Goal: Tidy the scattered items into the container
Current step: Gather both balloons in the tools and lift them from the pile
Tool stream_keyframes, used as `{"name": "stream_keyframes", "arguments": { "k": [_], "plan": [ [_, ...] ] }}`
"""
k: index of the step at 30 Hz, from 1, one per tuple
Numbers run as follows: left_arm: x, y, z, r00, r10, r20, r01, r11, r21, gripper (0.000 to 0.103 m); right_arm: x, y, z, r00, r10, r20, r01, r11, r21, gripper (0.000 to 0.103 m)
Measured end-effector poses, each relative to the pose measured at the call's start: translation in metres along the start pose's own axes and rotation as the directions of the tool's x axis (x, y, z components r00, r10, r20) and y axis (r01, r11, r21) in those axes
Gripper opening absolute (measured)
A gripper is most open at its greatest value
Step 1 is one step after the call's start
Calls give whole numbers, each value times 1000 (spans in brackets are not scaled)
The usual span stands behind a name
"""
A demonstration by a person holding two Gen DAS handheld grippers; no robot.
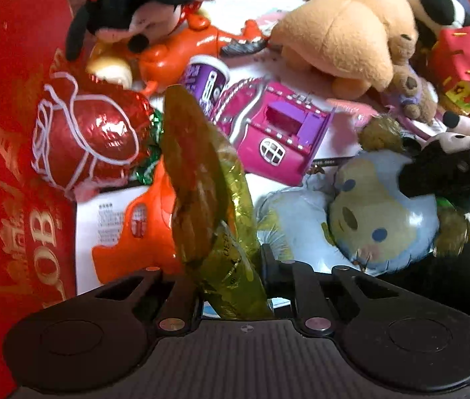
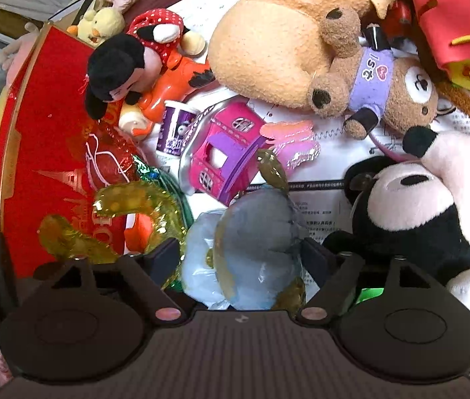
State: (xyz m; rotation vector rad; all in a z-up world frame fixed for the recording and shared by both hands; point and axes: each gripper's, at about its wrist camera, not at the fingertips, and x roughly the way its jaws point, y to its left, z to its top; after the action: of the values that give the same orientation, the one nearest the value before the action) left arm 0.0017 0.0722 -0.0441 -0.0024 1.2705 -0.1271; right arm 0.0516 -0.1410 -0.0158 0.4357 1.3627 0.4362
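Gold foil balloon pinched in left claw, blue foil balloon held in right claw.
Left: fingers closed narrow on the crinkled gold foil balloon, long axis running up and away from the claw, tip toward the red foil strawberry; red container wall at left. Right: fingers wider, clamping the puffy blue foil balloon edge-on; pink plastic toy house beyond, plush toys around.

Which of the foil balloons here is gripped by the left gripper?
The yellow-green foil balloon, pinched edge-on in the left gripper. The pale blue character balloon sits in the right gripper instead, and the red foil balloon lies loose by the red box.
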Motion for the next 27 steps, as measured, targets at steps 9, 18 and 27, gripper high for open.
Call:
{"name": "stream_keyframes", "arguments": {
  "k": [9,18,27],
  "plan": [
    [8,8,-6,999,-31,-30,30,999,-23,25,28,9,-16,997,-49,-66,46,998,-41,88],
    [4,-2,-8,1000,3,-12,-3,1000,25,10,13,14,-13,997,-73,23,75,991,-114,50],
    [-40,-13,-2,993,-74,96,70,996,49,5,-22,11,-7,993,-41,112,53,992,-114,51]
  ]
}}
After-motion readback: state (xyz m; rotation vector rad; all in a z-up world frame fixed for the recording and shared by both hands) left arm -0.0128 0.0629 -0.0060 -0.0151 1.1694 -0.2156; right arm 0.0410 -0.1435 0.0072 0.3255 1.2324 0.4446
